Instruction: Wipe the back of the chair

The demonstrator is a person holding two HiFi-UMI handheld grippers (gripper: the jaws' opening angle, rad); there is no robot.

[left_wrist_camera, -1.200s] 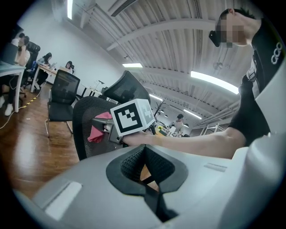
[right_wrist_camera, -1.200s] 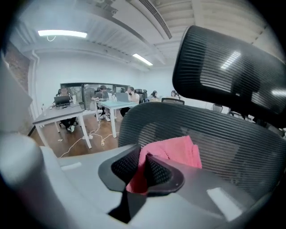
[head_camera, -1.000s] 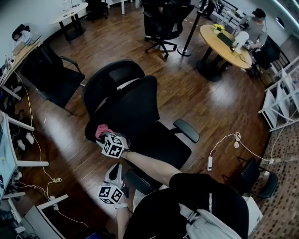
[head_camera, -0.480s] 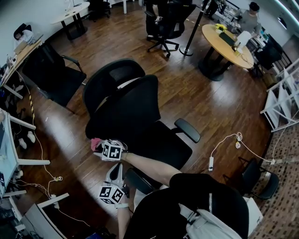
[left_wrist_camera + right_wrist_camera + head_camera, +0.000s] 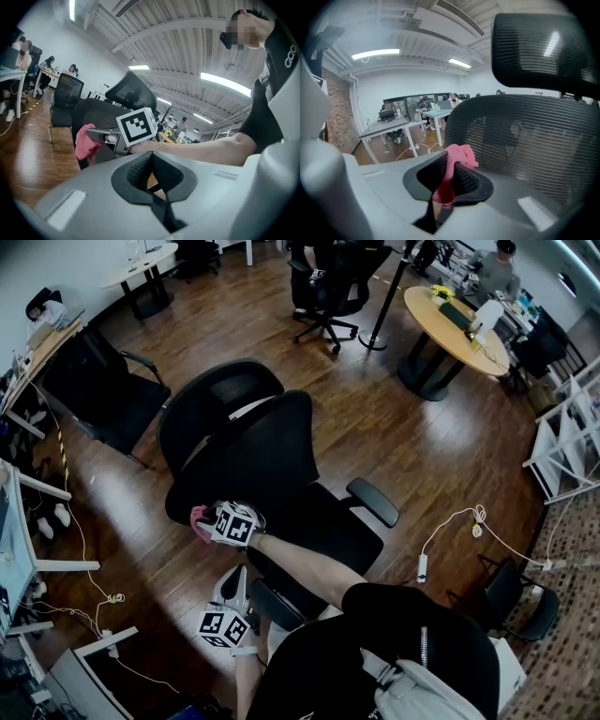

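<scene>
- The right gripper (image 5: pixel 203 521) has its jaws clamped on a pink cloth (image 5: pixel 198 517), which bunches out past the pads (image 5: pixel 465 180)
- The cloth lies against the lower left edge of the black mesh backrest (image 5: pixel 262 451) of the office chair, below its headrest (image 5: pixel 225 390)
- The left gripper (image 5: pixel 232 579) hangs low beside the person's body, near the seat edge, its jaws a narrow gap apart with nothing between them
- The chair stands on a wooden floor (image 5: pixel 441 456), armrest (image 5: pixel 373 501) towards the right

Hand-held gripper (image 5: pixel 449 180) clamped on pink cloth (image 5: pixel 458 161), touching mesh chair back (image 5: pixel 534 140), headrest (image 5: pixel 543 51) above
</scene>
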